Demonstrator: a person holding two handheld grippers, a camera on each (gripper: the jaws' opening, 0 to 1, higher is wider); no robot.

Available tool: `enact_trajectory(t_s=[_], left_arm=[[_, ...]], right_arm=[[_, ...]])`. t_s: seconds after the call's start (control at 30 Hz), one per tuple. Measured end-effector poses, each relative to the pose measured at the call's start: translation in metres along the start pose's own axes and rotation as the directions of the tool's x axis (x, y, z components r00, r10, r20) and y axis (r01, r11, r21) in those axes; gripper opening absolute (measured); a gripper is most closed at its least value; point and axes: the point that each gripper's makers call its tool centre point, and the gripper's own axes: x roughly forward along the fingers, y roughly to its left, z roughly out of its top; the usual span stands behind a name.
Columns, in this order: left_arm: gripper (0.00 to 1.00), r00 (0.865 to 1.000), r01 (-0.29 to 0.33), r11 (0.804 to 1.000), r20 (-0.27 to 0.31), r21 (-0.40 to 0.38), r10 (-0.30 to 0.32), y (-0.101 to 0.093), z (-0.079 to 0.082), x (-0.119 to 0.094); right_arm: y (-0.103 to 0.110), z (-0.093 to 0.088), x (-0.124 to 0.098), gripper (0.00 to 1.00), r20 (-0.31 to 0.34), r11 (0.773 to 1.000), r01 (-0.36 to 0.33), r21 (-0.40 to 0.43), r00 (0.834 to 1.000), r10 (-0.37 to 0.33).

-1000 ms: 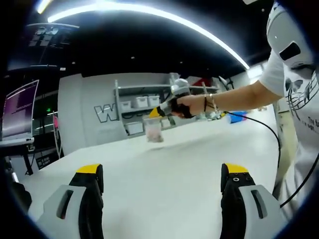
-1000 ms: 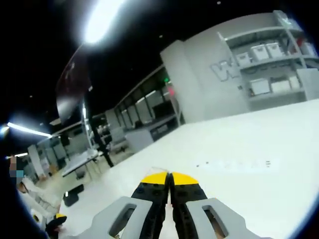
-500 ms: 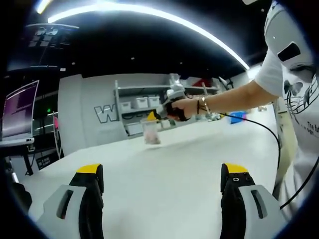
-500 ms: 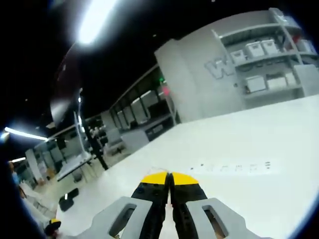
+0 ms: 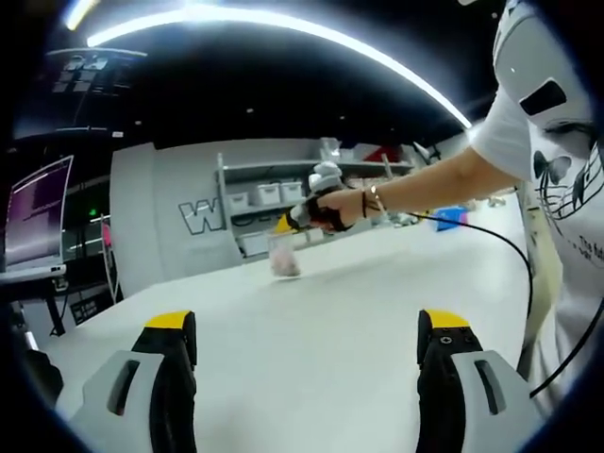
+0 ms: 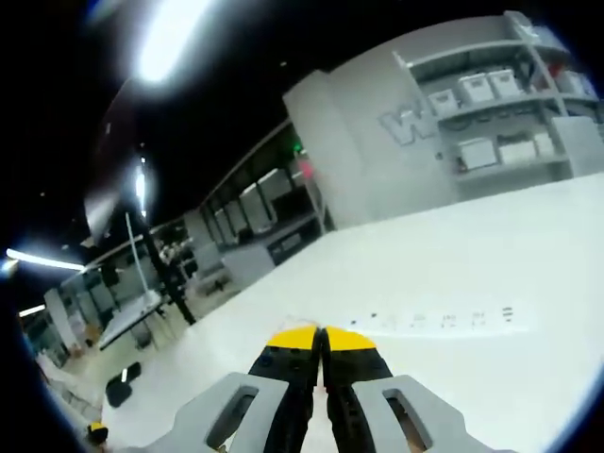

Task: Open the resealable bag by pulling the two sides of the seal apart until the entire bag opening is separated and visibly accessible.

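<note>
The bag (image 5: 284,256) is pinched at its top by the right hand-held gripper (image 5: 288,222). The left hand-held gripper (image 5: 307,340), spread wide, should be brought to the other side of the seal.

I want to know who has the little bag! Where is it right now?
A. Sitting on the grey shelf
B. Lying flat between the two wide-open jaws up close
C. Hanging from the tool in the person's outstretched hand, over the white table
C: in the left gripper view the clear resealable bag dangles from the right tool held in the outstretched hand, just above the white table.
</note>
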Motion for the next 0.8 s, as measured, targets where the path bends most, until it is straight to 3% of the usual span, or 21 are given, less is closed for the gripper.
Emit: enact_trajectory(t_s=[0.8], left_arm=[[0.96, 1.0, 0.018, 1.0, -0.004, 0.002, -0.018, -0.003, 0.0, 0.001]], right_arm=[[-0.019, 0.016, 0.02, 0.0, -0.002, 0.994, 0.079, -0.076, 0.997, -0.079]])
